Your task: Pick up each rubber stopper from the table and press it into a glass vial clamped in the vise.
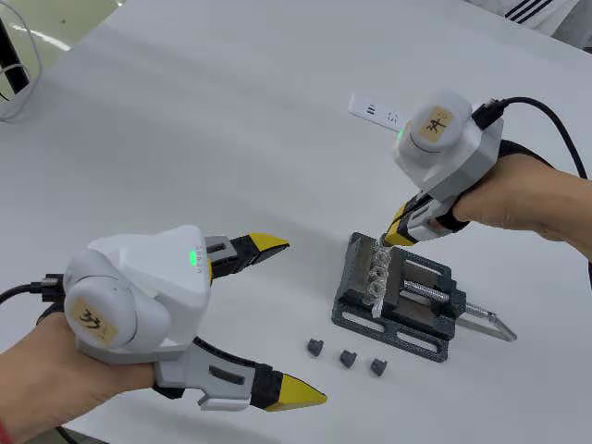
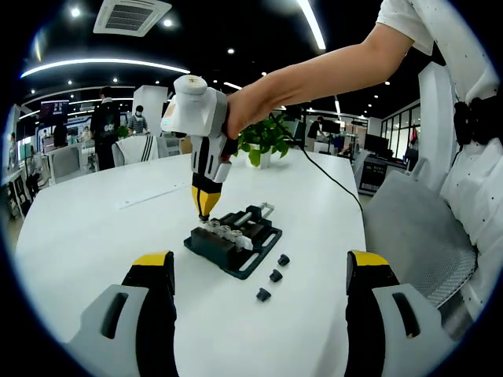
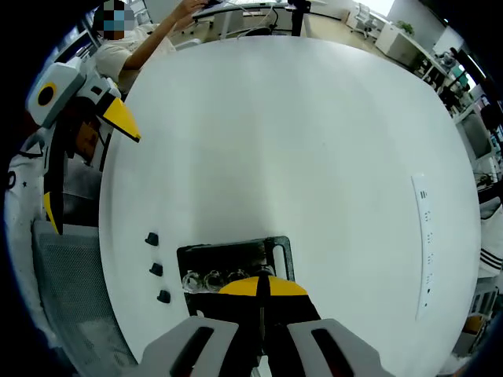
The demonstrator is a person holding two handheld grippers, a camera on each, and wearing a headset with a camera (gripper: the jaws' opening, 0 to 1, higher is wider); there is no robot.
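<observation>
Claws first: right claw (image 1: 398, 237) points straight down over the vise (image 1: 435, 289), jaws clenched tip to tip. Its tips sit at the top of the end one of the vials (image 1: 377, 270), which stand in a row between the vise plates. No stopper shows between the tips, and I cannot tell whether one sits under them.

Judgement: closed tips make a blunt end for pushing a stopper home, and the upright pose keeps the push along the glass. The vise holds the vials standing, so no second claw is needed to steady them.

Left claw (image 1: 292, 320) hovers released, jaws wide, well clear of the vise, above the table (image 1: 185, 139). Three stoppers (image 1: 348, 358) lie in a line on the table just beside the vise base, near the left claw. They are probably next for pickup.
</observation>
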